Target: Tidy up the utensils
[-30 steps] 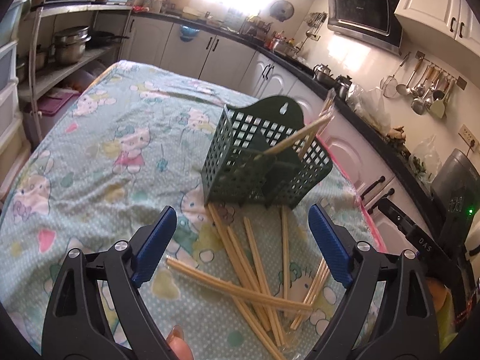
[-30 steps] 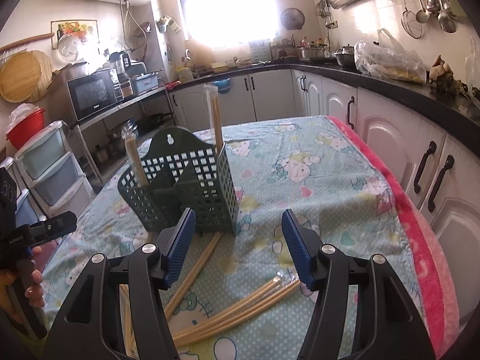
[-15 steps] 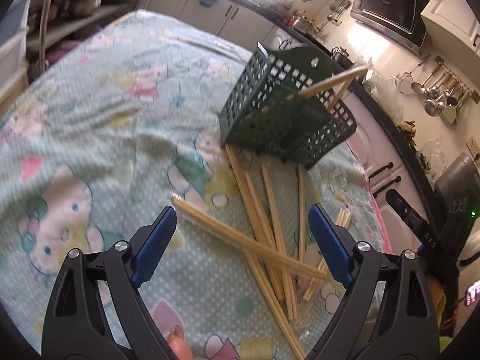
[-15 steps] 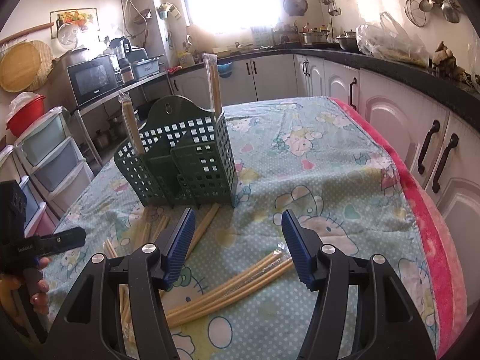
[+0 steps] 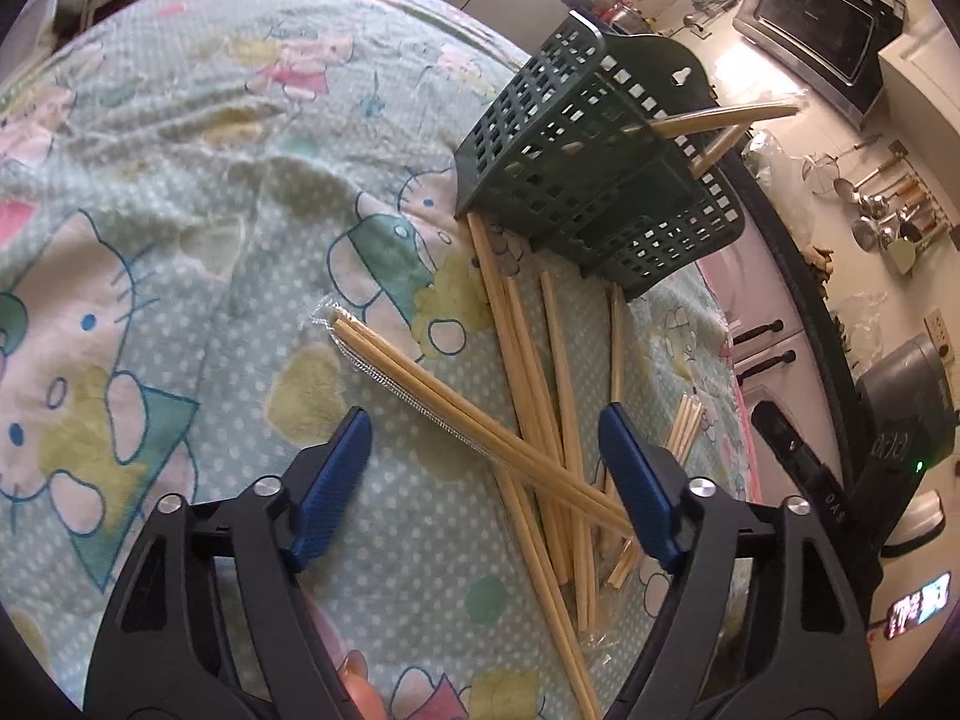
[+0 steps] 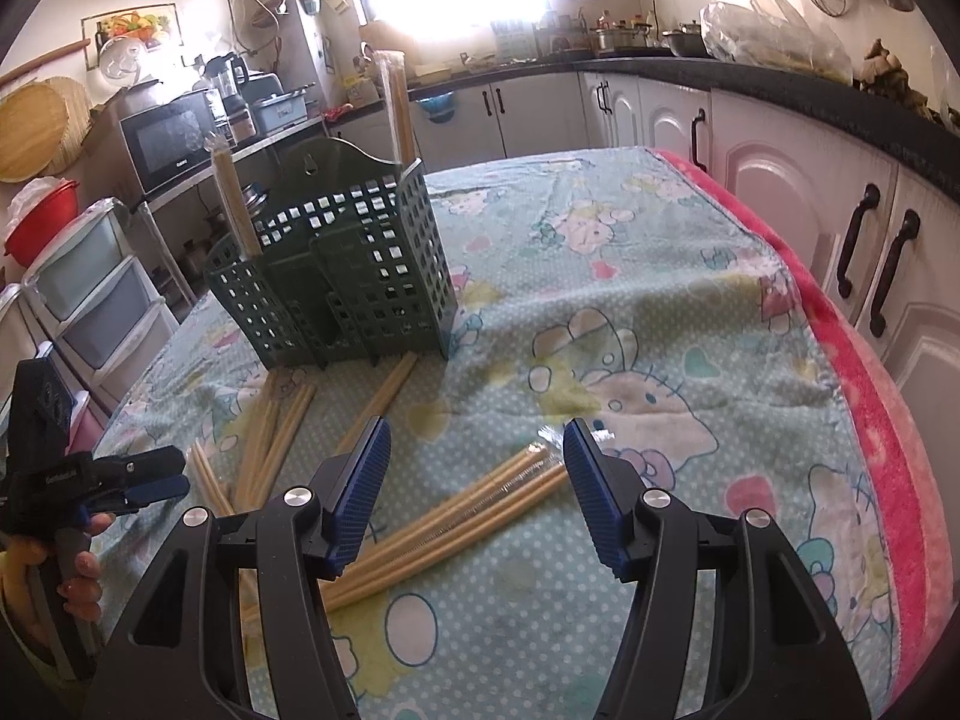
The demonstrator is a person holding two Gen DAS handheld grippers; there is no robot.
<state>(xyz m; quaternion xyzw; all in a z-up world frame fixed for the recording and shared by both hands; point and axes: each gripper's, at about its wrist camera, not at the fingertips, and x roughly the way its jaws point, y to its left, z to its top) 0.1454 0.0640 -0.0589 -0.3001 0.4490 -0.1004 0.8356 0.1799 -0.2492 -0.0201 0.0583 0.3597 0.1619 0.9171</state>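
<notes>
- Left tool [image 5: 485, 456]: pads apart, just been narrowing, over a wrapped chopstick pair [image 5: 474, 420] (untouched).
- Right tool [image 6: 477, 471]: apart, empty.
- Green basket [image 6: 336, 276] stands far on the tabletop [image 6: 690, 360], chopsticks scattered near it.

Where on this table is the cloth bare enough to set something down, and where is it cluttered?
Bare: the tablecloth between the green utensil basket and the pink edge beside the cabinets, and the wide stretch left of the basket in the left wrist view. Crowded: the strip in front of the basket, strewn with crossed chopsticks.
</notes>
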